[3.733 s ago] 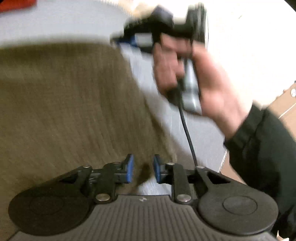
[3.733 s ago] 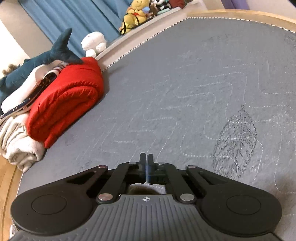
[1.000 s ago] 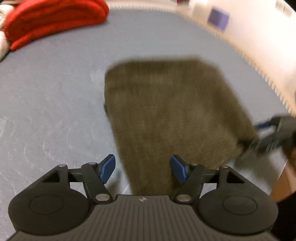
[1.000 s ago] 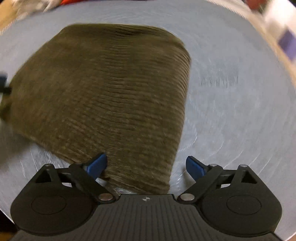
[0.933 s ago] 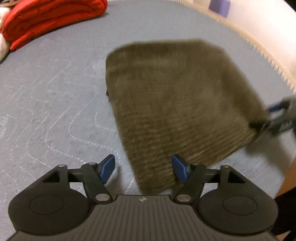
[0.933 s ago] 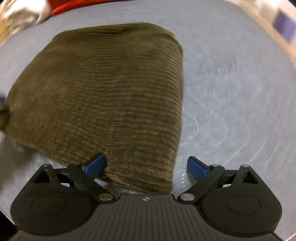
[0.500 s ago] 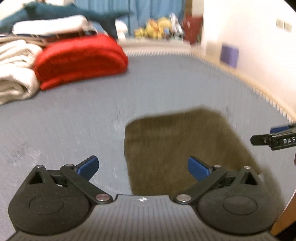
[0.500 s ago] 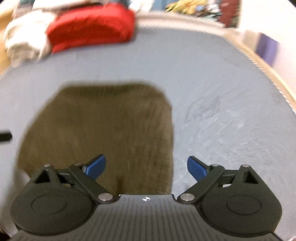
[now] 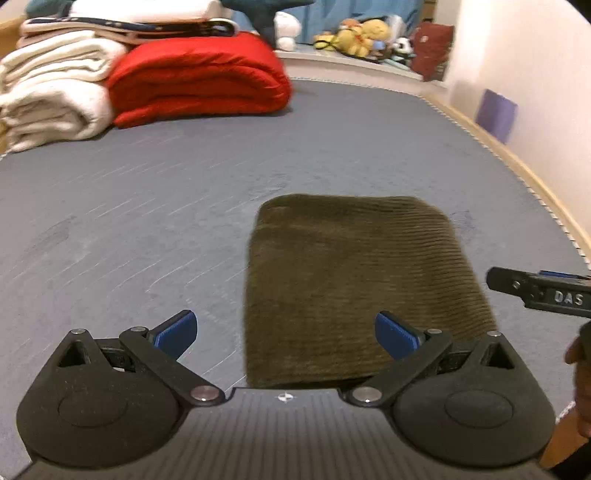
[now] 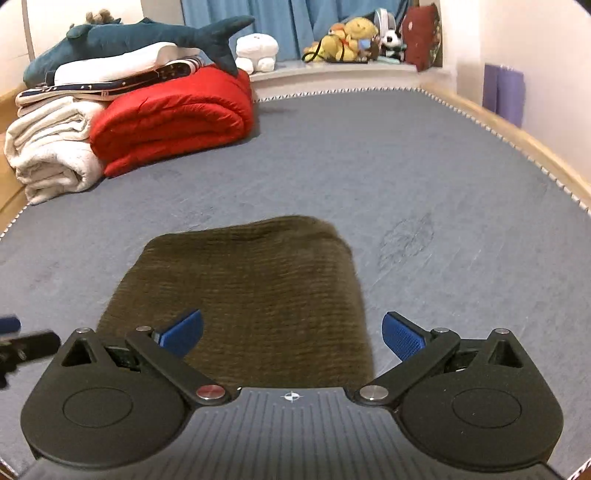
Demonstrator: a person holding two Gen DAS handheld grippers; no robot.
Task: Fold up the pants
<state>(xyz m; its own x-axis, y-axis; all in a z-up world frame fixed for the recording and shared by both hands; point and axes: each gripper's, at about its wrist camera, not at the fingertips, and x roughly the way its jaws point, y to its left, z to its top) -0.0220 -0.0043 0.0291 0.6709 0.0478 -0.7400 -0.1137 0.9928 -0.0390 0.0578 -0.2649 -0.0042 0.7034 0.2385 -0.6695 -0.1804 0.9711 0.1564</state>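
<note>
The olive corduroy pants (image 9: 354,288) lie folded into a compact rectangle on the grey quilted mattress (image 9: 147,206). My left gripper (image 9: 286,330) hovers above their near left corner, open, with nothing touching its blue pads. My right gripper (image 10: 291,334) hangs over the near right part of the pants (image 10: 251,295); its jaws are opening and the pads press on nothing. Each gripper's tip shows at the edge of the other's view: the right gripper (image 9: 539,291) in the left wrist view, the left gripper (image 10: 22,343) in the right wrist view.
A folded red quilt (image 9: 199,81) and white blankets (image 9: 51,99) are stacked at the far left, with a shark plush (image 10: 140,33) on top. Stuffed toys (image 10: 343,40) line the far ledge. A wooden bed frame (image 10: 517,136) borders the mattress on the right.
Both grippers have risen and tilted up away from the pants, which now look smaller and lower in view. The left jaws have spread much wider, the right jaws slightly.
</note>
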